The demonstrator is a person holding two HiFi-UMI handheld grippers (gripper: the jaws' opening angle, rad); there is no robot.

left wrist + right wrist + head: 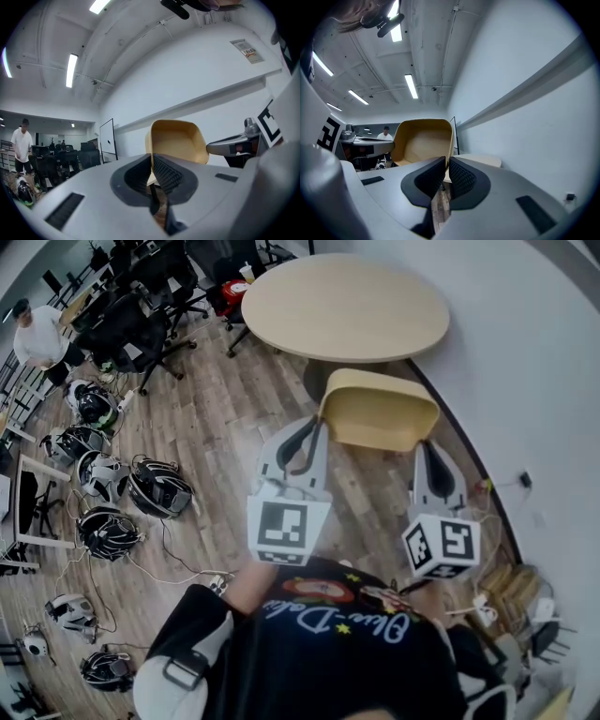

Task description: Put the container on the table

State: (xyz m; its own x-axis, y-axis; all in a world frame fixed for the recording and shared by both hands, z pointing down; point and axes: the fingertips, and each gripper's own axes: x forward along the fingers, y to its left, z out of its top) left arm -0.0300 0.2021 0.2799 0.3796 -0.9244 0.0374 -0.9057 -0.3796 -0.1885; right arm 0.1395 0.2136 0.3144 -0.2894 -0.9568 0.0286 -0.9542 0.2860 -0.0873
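A tan, tray-like container (pixel 380 409) hangs in the air above the wooden floor, held from both sides. My left gripper (pixel 317 427) is shut on its left rim, and my right gripper (pixel 427 448) is shut on its right rim. The left gripper view shows the container (pixel 180 143) rising just past my left gripper (pixel 152 161), with its edge pinched between the ribbed pads. From the right gripper view, the container (pixel 424 140) stands to the left of my right gripper (pixel 446 164), its rim clamped there. The round wooden table (pixel 347 306) lies ahead, beyond the container.
Black office chairs (pixel 141 324) stand to the left of the table. Several helmets (pixel 103 474) with cables lie on the floor at left, and a person (pixel 37 334) stands far left. A curved white wall (pixel 534 381) runs along the right, with plugs and cables (pixel 487 601) at its foot.
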